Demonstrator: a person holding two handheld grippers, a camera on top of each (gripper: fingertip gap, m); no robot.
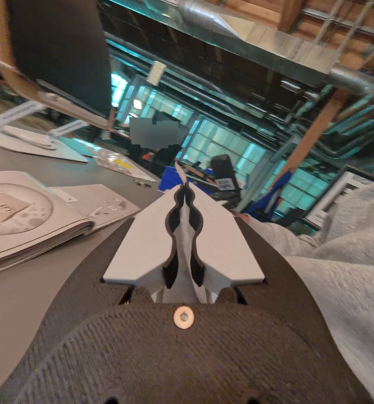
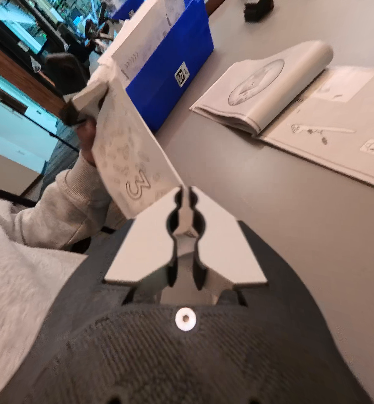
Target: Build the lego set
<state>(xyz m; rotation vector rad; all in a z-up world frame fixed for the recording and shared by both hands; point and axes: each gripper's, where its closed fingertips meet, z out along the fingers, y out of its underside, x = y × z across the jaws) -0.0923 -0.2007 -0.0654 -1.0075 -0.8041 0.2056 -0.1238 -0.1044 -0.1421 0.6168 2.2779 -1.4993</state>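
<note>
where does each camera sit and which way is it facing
Left wrist view: on the left hand-held gripper, tilted up across the table toward the ceiling; shut on the paper bag; a grey sleeve shows.
Right wrist view: on the right hand-held gripper, angled down over the table; shut on the same bag, the left gripper at its far end.
Shared: the bag, open instruction booklet, blue bin.

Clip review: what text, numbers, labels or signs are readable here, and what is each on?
I won't quote writing; these things bear it:
Paper bag, clamped by left gripper and right gripper: large printed mark, part outlines.
Blue bin: white sticker with a square code.
Open booklet: diagrams, print too small to read.
Tag on the right gripper's body, left wrist view: blurred.
</note>
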